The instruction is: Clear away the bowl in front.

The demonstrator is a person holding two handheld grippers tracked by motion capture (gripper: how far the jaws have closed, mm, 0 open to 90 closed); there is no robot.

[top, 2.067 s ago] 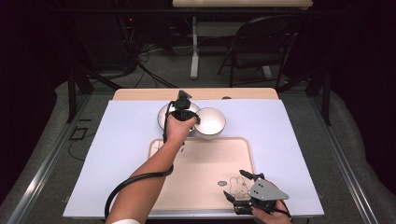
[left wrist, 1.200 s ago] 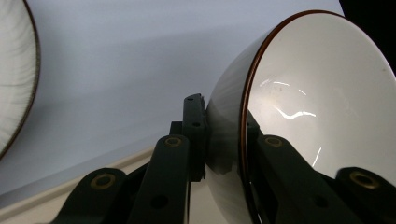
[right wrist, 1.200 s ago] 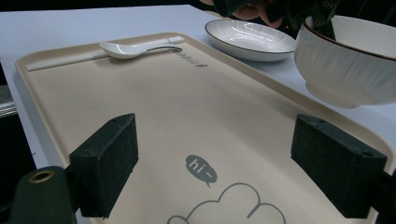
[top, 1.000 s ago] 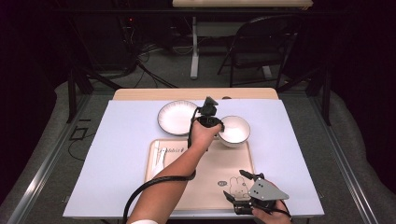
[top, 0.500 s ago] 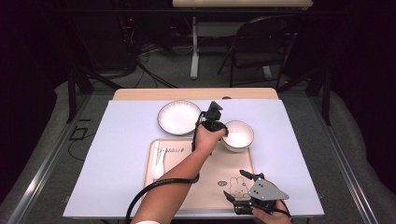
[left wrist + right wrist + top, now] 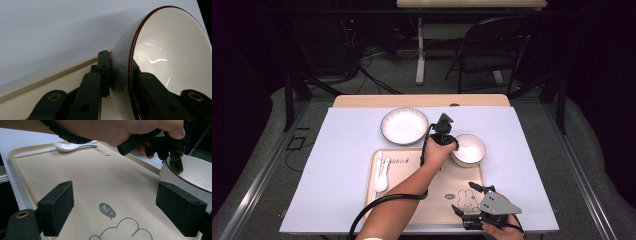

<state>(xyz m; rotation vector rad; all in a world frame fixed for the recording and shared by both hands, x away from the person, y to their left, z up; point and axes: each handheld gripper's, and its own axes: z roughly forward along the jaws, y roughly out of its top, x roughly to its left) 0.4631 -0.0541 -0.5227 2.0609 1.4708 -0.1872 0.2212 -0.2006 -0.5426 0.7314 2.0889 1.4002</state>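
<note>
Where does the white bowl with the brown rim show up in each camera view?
High view: bowl right of centre, at the tray's far right corner.
Left gripper view: bowl at right, its rim clamped in the left gripper.
Right gripper view: bowl at right edge.
Shared landmark: the beige tray.

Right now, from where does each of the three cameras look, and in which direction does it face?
High view: sits above the person's side, faces forward and down on the table; both forearms enter from below, with the left gripper and right gripper.
Left gripper view: rides the left gripper, looks along its jaws, clamped on the bowl rim.
Right gripper view: rides the right gripper, faces across the tray; its open jaws show, and the left hand.
Shared: all three show the bowl and tray; the high and right gripper views also show the spoon.
</note>
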